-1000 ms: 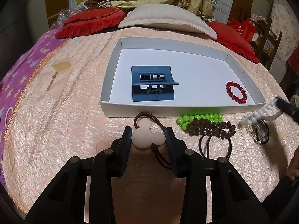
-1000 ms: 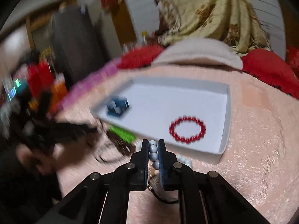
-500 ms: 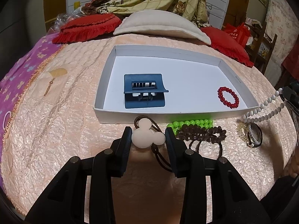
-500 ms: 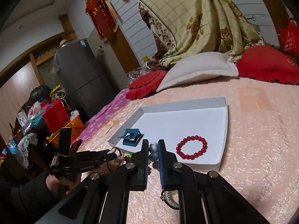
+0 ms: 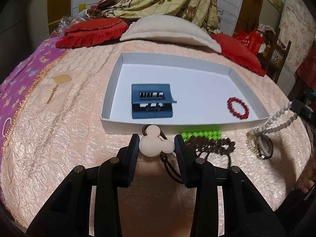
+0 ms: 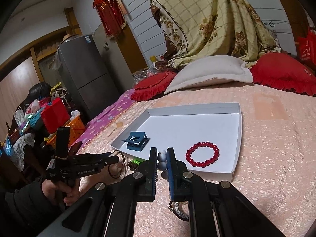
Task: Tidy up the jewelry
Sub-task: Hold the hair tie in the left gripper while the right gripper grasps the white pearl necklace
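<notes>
My left gripper [image 5: 156, 146] is shut on a white mouse-shaped charm [image 5: 154, 145]; its brown hair tie [image 5: 169, 167] hangs below, just in front of the white tray [image 5: 177, 63]. A blue claw clip [image 5: 151, 103] and a red bead bracelet [image 5: 238, 107] lie in the tray. My right gripper [image 6: 162, 158] is shut on a white pearl string [image 6: 161, 165], which in the left wrist view stretches as a pearl string [image 5: 276, 120] up from the bed at the right. A green bead bracelet [image 5: 201, 134] and a brown bead bracelet [image 5: 213, 146] lie before the tray's front wall.
A gold and striped piece [image 5: 260, 148] lies under the pearl string. A small comb [image 5: 62, 78] rests on the left of the peach bedspread. Red cushions [image 6: 284, 75] and a beige pillow [image 6: 209, 73] lie beyond the tray. A fridge [image 6: 85, 77] and clutter stand left of the bed.
The right gripper has risen and tilted up with the pearl string, which now hangs taut from it instead of lying bunched. The left gripper keeps hold of the charm, nearly still.
</notes>
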Demonstrator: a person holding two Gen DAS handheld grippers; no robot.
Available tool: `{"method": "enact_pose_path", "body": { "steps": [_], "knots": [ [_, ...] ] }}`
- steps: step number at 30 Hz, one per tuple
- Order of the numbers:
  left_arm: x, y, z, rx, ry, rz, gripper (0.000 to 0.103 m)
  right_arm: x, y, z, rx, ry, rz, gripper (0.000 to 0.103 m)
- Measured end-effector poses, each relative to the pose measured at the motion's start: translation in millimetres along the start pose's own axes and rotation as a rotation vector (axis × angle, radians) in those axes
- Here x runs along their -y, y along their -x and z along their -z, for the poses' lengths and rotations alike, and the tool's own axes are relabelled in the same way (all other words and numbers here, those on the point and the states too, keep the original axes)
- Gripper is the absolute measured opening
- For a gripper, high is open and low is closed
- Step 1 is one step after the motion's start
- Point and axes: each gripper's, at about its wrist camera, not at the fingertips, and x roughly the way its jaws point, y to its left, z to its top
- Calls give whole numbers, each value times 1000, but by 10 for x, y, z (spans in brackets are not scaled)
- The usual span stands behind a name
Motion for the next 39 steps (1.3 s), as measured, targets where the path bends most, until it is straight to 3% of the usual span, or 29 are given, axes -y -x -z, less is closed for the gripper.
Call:
{"method": "enact_pose_path", "body": {
  "steps": [5, 39],
  "knots": [
    [44, 81, -19, 38, -14, 28, 35, -18, 21, -13, 8, 9, -1, 9],
    [30, 30, -8, 23, -10, -6, 35, -71, -70, 25, -23, 54, 54, 9]
  ]
}}
